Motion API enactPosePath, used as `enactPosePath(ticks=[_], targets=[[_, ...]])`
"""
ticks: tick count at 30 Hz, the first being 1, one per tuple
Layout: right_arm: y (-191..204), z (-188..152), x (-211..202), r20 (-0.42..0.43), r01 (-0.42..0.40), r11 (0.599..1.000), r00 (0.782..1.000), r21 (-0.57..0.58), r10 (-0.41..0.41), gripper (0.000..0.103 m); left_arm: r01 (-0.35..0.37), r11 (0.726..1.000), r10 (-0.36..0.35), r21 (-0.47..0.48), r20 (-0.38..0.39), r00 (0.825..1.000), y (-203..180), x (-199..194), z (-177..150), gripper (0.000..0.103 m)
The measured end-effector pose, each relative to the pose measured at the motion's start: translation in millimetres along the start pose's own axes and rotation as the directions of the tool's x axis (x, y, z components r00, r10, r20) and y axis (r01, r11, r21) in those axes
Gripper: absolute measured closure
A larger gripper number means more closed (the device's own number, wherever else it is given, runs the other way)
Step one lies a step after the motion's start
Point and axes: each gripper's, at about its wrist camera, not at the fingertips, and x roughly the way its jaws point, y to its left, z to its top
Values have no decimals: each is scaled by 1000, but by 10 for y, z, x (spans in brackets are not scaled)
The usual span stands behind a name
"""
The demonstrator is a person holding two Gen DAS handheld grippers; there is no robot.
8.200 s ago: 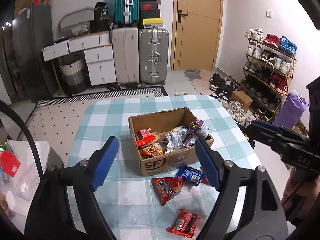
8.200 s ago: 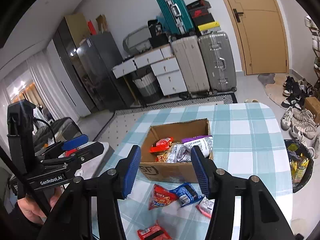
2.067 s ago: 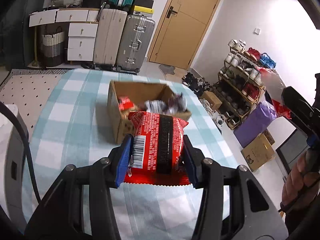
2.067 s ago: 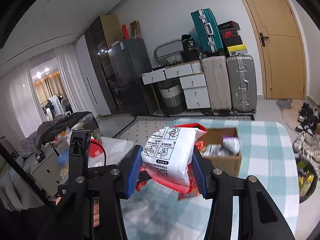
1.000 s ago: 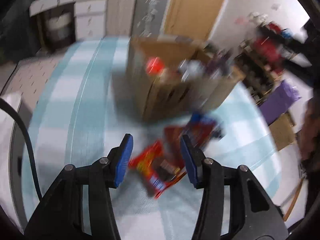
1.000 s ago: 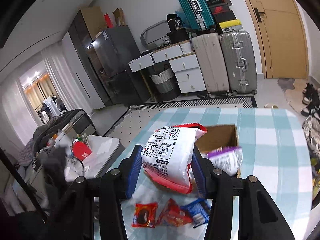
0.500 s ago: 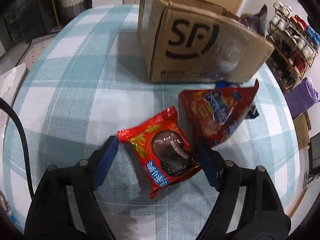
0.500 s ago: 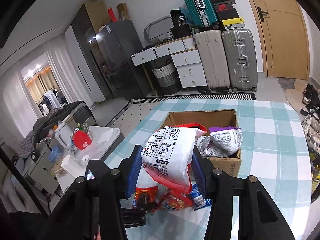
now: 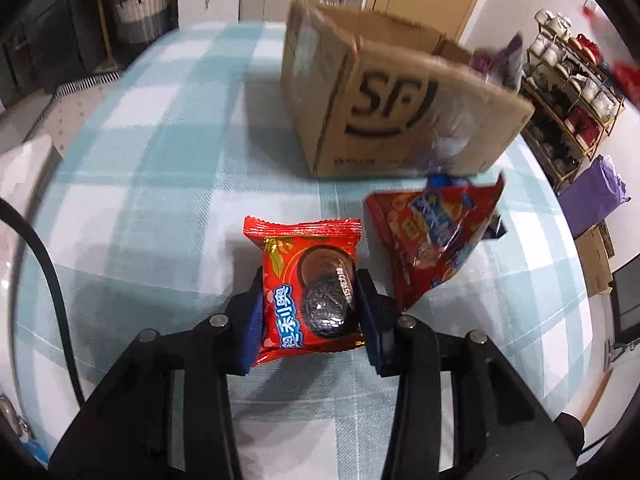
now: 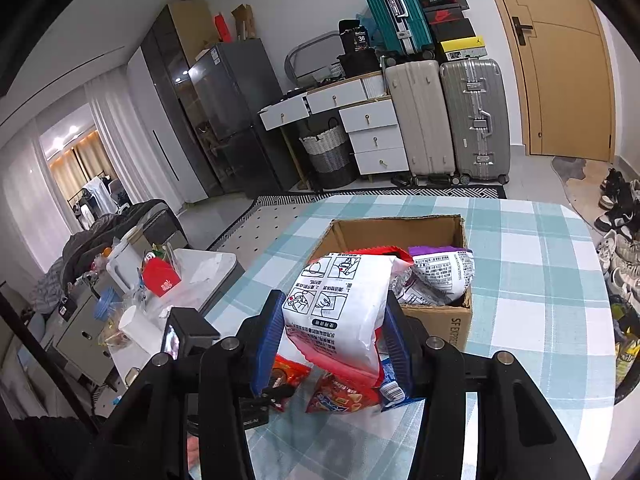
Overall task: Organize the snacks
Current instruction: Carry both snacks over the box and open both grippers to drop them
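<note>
Checked in pale blue and white, the counter carries a cardboard box ahead of both grippers, with suitcases, a white drawer unit and a wooden door in the room beyond. Half a second ago the left gripper stood wide around the red cookie packet; now its blue pads press the packet's two sides, holding it clamped low over the counter. Just to that gripper's right lies a red chip bag, with a blue packet partly under it, both short of the box. The right gripper grips a white-backed snack bag as it did then, raised, with the box of snacks just beyond it and the left gripper below to its left.
</note>
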Motion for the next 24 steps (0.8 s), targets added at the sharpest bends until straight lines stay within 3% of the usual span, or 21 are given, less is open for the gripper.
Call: enactPosePath(ticks=[5,12,18,24], targets=[[37,41,-27,4,8,1000,1000,-23,-7,55,18,1000,-20,18,89,996,-13,-415,216,65],[109,296,-18,21,7,999,1000,-48,-6,55,39,997,-49,64,169,984,-188,-874,838,65],[61,625,45,30,3,1000,1000,-16,-3,55,55,993,-72,106,169,983,-415,-993,1462,65],[-90,1024,296,-4,40,999,999,27,-40,55,141,987,-149,82,99,984,-540,-731,2044,65]])
